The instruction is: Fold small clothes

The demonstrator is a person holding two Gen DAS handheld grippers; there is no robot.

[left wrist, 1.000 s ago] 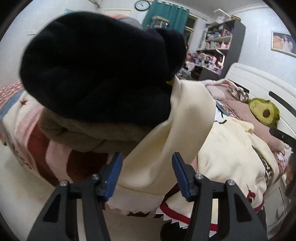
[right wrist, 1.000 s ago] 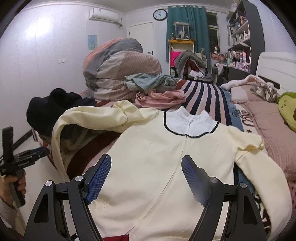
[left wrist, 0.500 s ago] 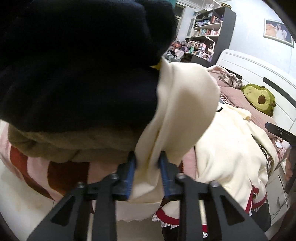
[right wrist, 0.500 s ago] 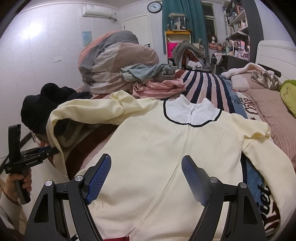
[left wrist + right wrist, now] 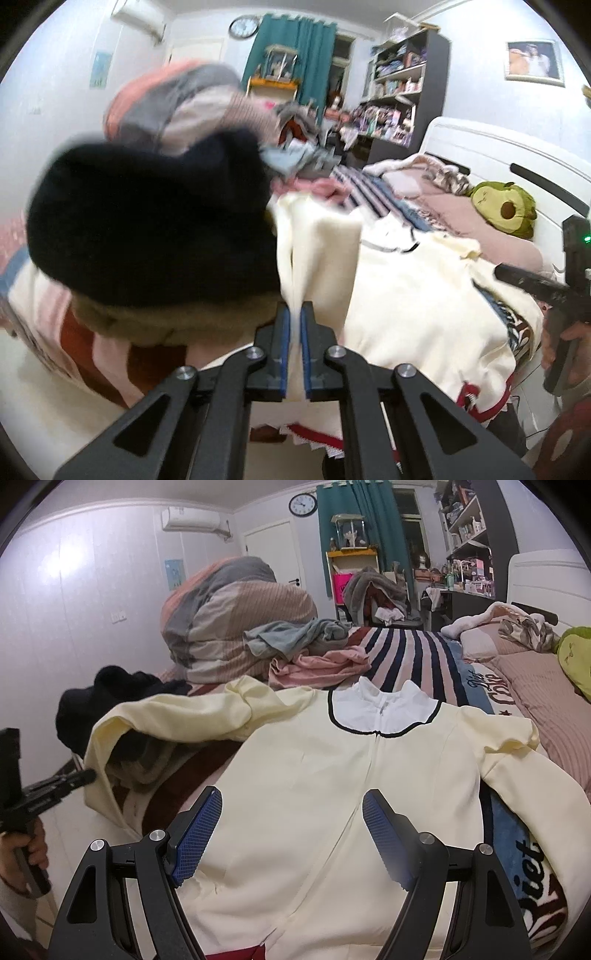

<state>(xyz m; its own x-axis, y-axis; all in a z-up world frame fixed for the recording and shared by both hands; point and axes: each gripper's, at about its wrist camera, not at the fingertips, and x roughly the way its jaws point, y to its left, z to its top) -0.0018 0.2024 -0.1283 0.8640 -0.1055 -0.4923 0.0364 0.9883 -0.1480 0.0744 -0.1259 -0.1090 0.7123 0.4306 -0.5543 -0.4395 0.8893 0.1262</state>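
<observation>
Item: cream garment (image 5: pixel 332 794), long-sleeved, with a white collar panel (image 5: pixel 380 710) edged in black and a centre front seam; it lies front-up across the bed (image 5: pixel 417 657), body spread flat, hem toward the bed's near edge. Sleeve (image 5: pixel 177 716) on the garment's left-hand side runs out over a black fleecy bundle (image 5: pixel 107 690) and drops over the bed edge; the opposite sleeve (image 5: pixel 532 794) lies along the lettered blue blanket (image 5: pixel 517 834). Left tongs (image 5: pixel 294 347): pressed together, pinching the cream cloth (image 5: pixel 317 258) of that draped sleeve, just beside the black bundle (image 5: pixel 147 221), which is blurred in this view. Right tongs (image 5: pixel 291 838): spread wide, hovering over the garment's lower front, touching no cloth that can be seen. Beyond the collar: a pink crumpled garment (image 5: pixel 317 668), a grey-green one (image 5: pixel 291 635) and a large rolled striped duvet (image 5: pixel 236 616). Far side of the garment: a green avocado plush (image 5: pixel 504 208) by the white headboard (image 5: pixel 491 155). Room behind: teal curtain (image 5: pixel 358 513), wall clock (image 5: pixel 302 504), dark shelving (image 5: pixel 402 92).
</observation>
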